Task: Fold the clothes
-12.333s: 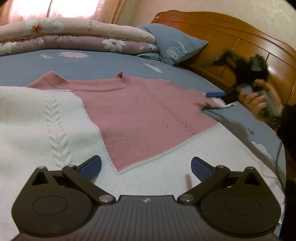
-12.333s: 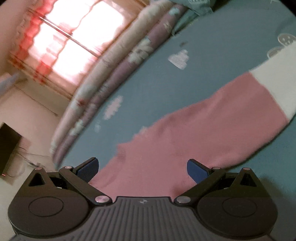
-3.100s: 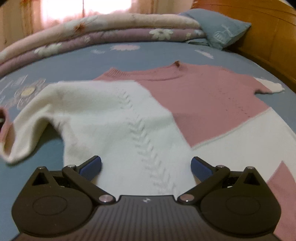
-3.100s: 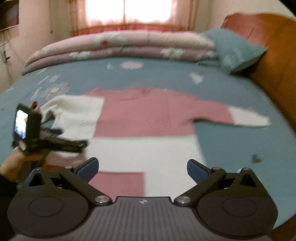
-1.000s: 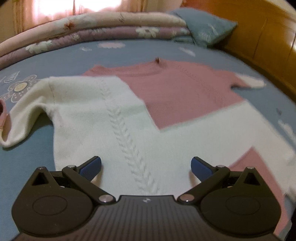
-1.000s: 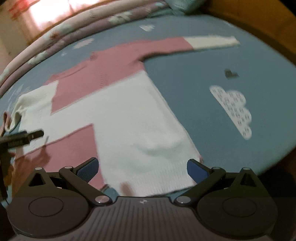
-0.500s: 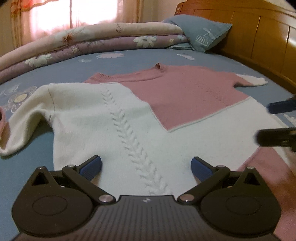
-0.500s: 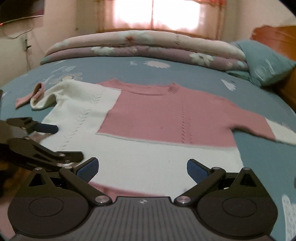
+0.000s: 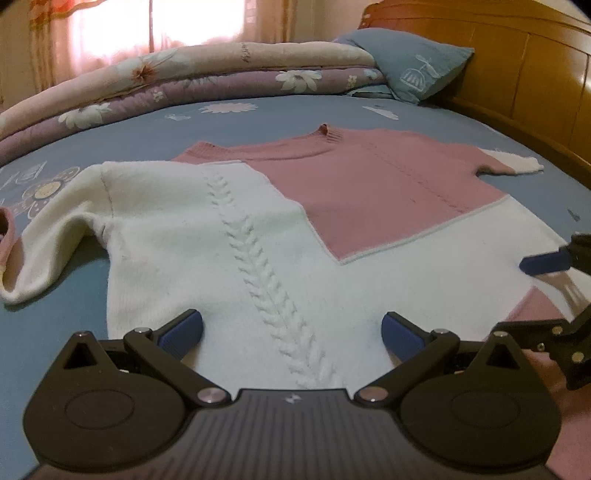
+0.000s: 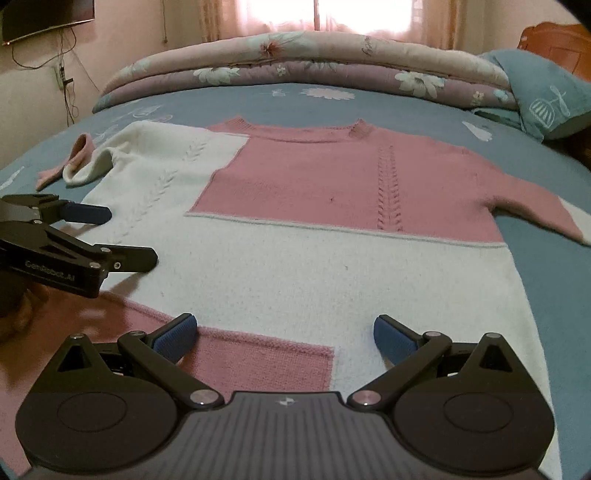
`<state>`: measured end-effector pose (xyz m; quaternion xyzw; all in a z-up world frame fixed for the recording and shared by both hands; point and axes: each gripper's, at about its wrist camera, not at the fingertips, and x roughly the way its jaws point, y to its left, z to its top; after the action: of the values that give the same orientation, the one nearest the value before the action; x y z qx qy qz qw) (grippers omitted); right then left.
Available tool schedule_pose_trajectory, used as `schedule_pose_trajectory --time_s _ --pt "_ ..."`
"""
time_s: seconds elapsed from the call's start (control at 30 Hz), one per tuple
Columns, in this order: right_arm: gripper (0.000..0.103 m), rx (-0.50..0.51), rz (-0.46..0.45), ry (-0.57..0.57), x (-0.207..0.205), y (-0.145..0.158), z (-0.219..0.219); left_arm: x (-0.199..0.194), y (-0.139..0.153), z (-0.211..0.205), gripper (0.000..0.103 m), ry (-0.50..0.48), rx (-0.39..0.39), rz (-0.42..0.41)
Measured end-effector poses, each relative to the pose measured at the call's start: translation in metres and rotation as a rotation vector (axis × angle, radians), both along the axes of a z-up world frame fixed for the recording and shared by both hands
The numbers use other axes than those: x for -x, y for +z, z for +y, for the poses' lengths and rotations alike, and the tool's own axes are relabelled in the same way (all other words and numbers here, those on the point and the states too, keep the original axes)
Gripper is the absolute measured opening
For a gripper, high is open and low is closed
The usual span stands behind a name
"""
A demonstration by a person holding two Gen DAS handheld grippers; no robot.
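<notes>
A pink and white knitted sweater [image 9: 258,229] [image 10: 314,240] lies flat, front up, on the blue bed sheet [image 9: 258,118], collar towards the far side. Its left sleeve [image 9: 44,243] is bunched with a pink cuff, and its right sleeve [image 10: 535,206] stretches out sideways. My left gripper [image 9: 291,328] hovers open over the white lower left part near the hem, with nothing between its fingers. My right gripper [image 10: 284,332] hovers open over the hem, where a pink patch [image 10: 258,362] meets white. Each gripper shows in the other's view: the right one [image 9: 554,291], the left one [image 10: 96,236].
Rolled floral quilts [image 10: 314,62] lie along the far side of the bed. A blue pillow [image 9: 410,62] leans against the wooden headboard [image 9: 517,59] on the right. A wall-mounted screen [image 10: 44,14] and cables hang at the far left.
Both grippers have settled low over the sweater's hem end, side by side. The right gripper swung from the bed's right side to face the collar. Both stayed open throughout.
</notes>
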<state>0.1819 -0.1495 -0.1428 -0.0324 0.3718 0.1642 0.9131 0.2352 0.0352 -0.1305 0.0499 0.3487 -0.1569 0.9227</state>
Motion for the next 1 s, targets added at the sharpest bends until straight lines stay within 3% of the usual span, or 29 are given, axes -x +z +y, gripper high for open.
schedule_pose_trajectory --time_s 0.37,0.57,0.67,0.77,0.87,0.93,1.0 --pt "0.103 -0.018 0.027 -0.012 -0.005 -0.001 -0.001 -0.004 0.002 -0.006 0.103 0.079 -0.001 0.024" --pt "0.103 0.014 0.026 -0.002 -0.006 -0.002 0.003 -0.008 0.012 -0.012 0.102 0.101 -0.061 0.071" --pt "0.103 0.009 0.031 0.001 -0.006 -0.001 0.002 0.001 0.032 -0.006 0.101 0.119 -0.158 -0.037" --pt "0.103 0.002 0.034 0.004 -0.006 -0.001 0.000 0.005 0.056 0.022 0.099 0.161 -0.262 -0.120" --pt "0.103 0.016 0.026 0.012 -0.004 -0.002 0.001 -0.001 0.072 0.073 0.099 0.264 -0.327 -0.143" --pt "0.103 0.027 0.018 0.018 -0.002 -0.003 0.003 -0.009 0.074 0.111 0.092 0.360 -0.378 -0.137" --pt "0.103 0.034 0.010 0.025 -0.001 -0.004 0.003 -0.017 0.070 0.150 0.075 0.451 -0.421 -0.122"
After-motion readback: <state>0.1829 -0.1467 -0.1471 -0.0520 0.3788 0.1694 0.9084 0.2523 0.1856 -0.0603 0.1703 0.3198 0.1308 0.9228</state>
